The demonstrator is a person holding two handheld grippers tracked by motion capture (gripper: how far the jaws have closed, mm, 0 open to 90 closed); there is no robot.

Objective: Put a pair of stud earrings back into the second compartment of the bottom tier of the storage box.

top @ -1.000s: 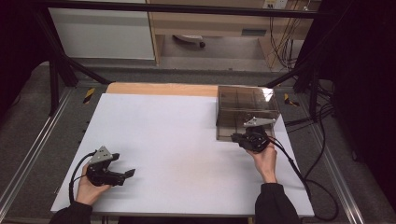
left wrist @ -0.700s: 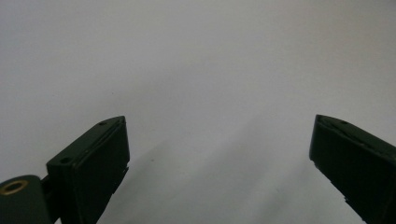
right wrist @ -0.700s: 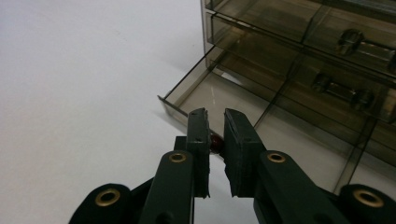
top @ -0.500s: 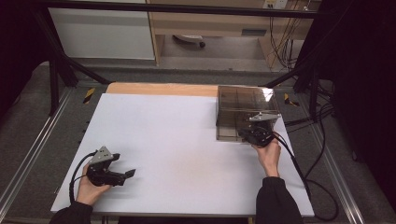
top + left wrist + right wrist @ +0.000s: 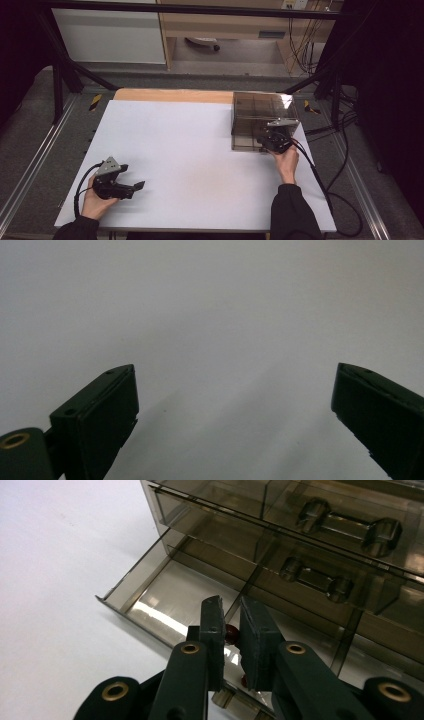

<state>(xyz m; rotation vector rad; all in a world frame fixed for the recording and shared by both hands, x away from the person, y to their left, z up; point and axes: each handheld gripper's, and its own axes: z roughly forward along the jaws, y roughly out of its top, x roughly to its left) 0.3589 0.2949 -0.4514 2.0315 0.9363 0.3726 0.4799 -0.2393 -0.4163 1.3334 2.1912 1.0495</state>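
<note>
In the right gripper view, the right gripper (image 5: 230, 625) had its jaws clamped on a small red bead (image 5: 231, 634), round and glossy, over the pulled-out bottom drawer (image 5: 150, 587) of the smoky clear drawer box (image 5: 260, 117) with 2 handles above. The left gripper (image 5: 131, 187) rested apart, jaws spread wide over the white table (image 5: 190, 150).

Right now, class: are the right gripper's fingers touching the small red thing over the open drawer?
Touching. In the right gripper view the fingers pinch the small red thing from both sides.
</note>
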